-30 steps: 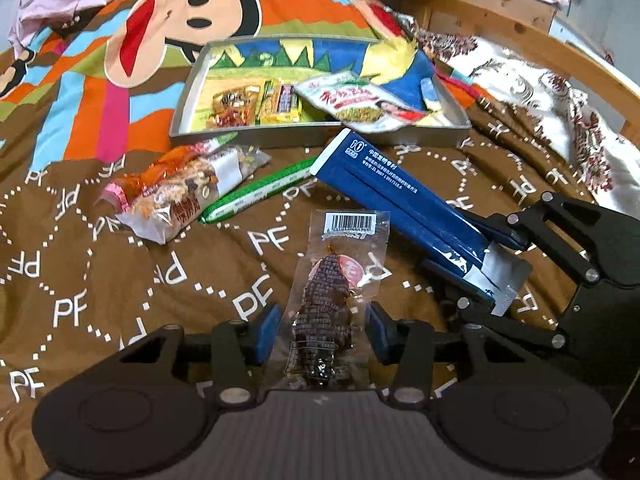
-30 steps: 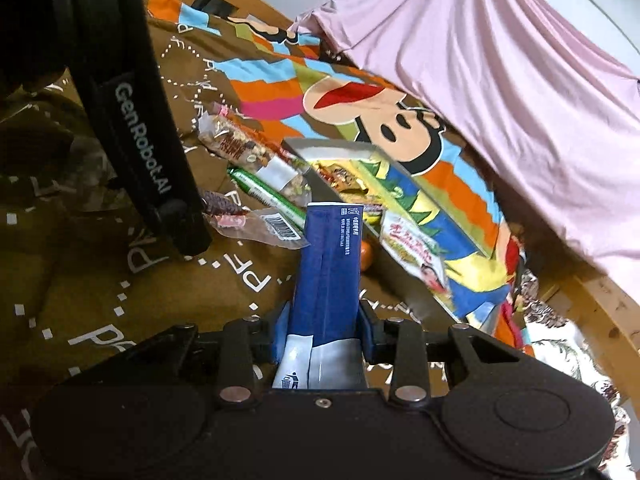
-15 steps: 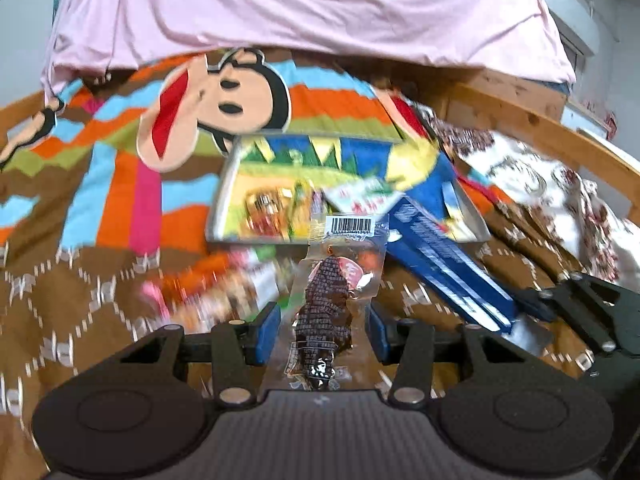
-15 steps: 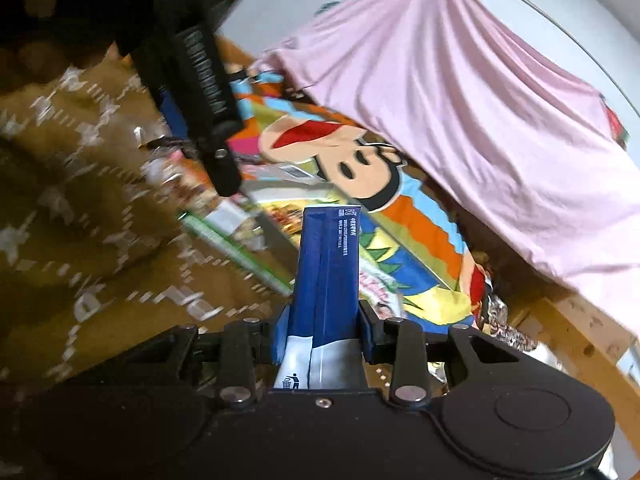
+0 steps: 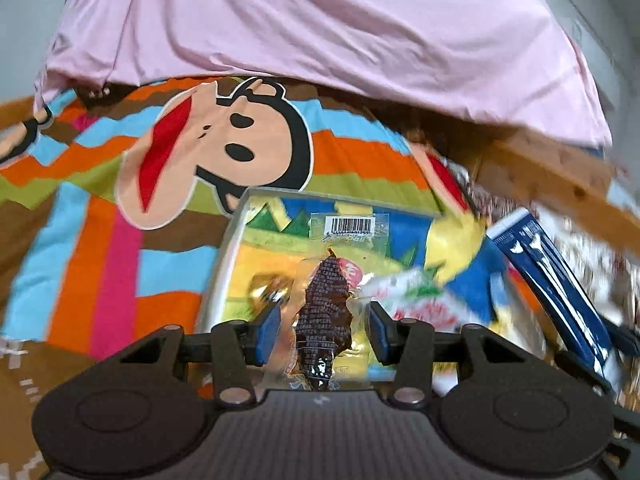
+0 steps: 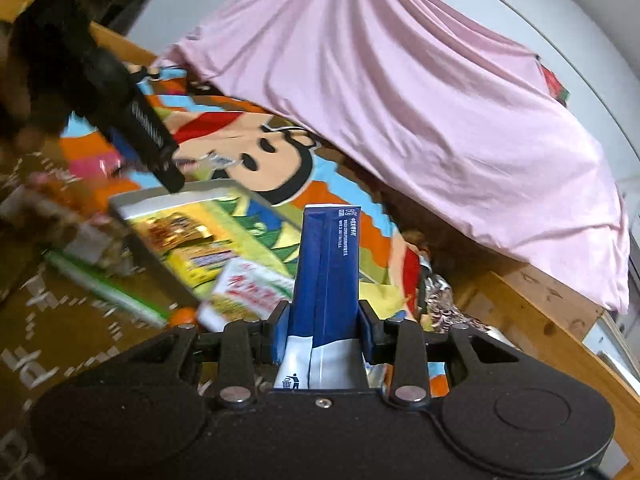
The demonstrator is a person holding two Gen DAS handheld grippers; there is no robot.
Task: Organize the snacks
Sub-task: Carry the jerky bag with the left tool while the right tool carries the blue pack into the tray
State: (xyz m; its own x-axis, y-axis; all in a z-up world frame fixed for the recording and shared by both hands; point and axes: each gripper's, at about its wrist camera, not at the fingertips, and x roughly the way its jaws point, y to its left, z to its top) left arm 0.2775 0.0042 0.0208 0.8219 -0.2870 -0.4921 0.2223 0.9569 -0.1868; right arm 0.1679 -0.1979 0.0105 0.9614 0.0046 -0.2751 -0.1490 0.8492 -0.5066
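Left gripper (image 5: 322, 326): clamped clear packet of dark snack (image 5: 326, 312), held above tray (image 5: 224, 264) | Right gripper (image 6: 324, 336): clamped blue packet (image 6: 326, 272), upright, beside tray (image 6: 160, 268) on bedspread (image 6: 60, 320).

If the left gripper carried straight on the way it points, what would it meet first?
Probably the tray: the left gripper, shut on the clear meat snack packet, points over its snack-filled floor. Depth is unclear; motion blur hides the height.
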